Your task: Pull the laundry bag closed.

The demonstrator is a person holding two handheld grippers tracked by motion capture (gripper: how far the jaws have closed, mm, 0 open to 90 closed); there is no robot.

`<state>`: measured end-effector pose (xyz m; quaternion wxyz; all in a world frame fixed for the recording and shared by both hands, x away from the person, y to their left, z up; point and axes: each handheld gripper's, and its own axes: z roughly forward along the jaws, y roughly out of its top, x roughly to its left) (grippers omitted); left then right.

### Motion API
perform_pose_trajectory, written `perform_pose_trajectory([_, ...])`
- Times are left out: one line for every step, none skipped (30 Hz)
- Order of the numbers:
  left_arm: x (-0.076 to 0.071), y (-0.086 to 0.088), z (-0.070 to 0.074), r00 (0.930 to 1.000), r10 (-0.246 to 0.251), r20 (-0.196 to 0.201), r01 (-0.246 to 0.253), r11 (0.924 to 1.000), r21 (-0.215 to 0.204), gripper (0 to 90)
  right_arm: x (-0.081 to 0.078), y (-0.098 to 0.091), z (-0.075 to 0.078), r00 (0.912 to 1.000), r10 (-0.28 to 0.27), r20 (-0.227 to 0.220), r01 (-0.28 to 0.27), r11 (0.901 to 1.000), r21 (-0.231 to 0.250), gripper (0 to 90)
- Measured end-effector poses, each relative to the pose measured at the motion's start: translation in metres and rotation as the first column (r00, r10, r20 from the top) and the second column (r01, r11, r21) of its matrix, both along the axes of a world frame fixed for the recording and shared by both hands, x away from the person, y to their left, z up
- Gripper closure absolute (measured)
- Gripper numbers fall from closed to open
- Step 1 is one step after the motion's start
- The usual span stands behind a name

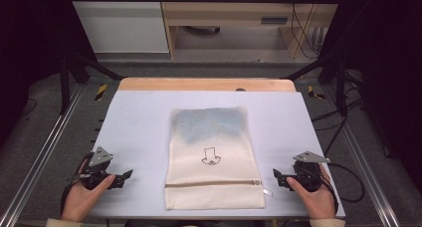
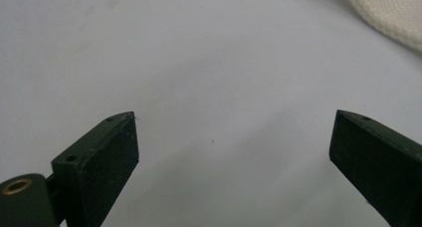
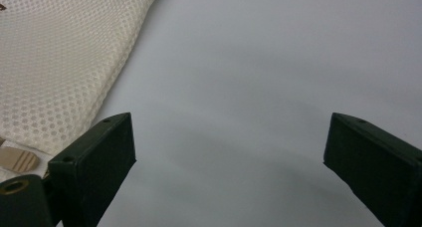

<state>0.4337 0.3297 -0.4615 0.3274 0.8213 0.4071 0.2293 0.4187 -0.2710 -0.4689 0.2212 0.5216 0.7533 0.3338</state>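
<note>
A cream mesh bag (image 1: 214,157) lies flat at the middle of the white table (image 1: 139,117). Its zipper (image 1: 214,183) runs across near the front edge, a small black drawing (image 1: 211,156) sits at its centre, and something bluish shows through its far end. My left gripper (image 1: 128,176) rests at the front left, open, pointing toward the bag; its jaws (image 2: 235,132) stand wide over bare table, with a bag corner (image 2: 393,8) beyond. My right gripper (image 1: 276,176) rests at the front right, open; the bag's mesh (image 3: 59,62) and a tan zipper end (image 3: 17,160) lie to the left of its jaws (image 3: 230,137).
A wooden strip (image 1: 206,83) borders the table's far edge. Metal rails (image 1: 45,152) run along both sides on the floor, with cables (image 1: 343,122) at the right. Cabinets and a shelf stand beyond the table.
</note>
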Motion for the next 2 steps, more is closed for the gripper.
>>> perform_pose_trajectory([0.0003, -0.0022, 0.0008, 1.0000, -0.002, 0.010, 0.002, 1.0000, -0.003, 5.4, 0.0005, 0.0009, -0.0001, 1.0000, 0.000, 0.000, 0.000, 1.0000, 0.004, 6.7])
perform_pose_trajectory([0.0014, -0.0043, 0.0010, 0.9998, -0.004, 0.022, 0.004, 1.0000, -0.006, 5.4, 0.0005, 0.0009, -0.0001, 1.0000, 0.000, 0.000, 0.000, 1.0000, 0.004, 6.7])
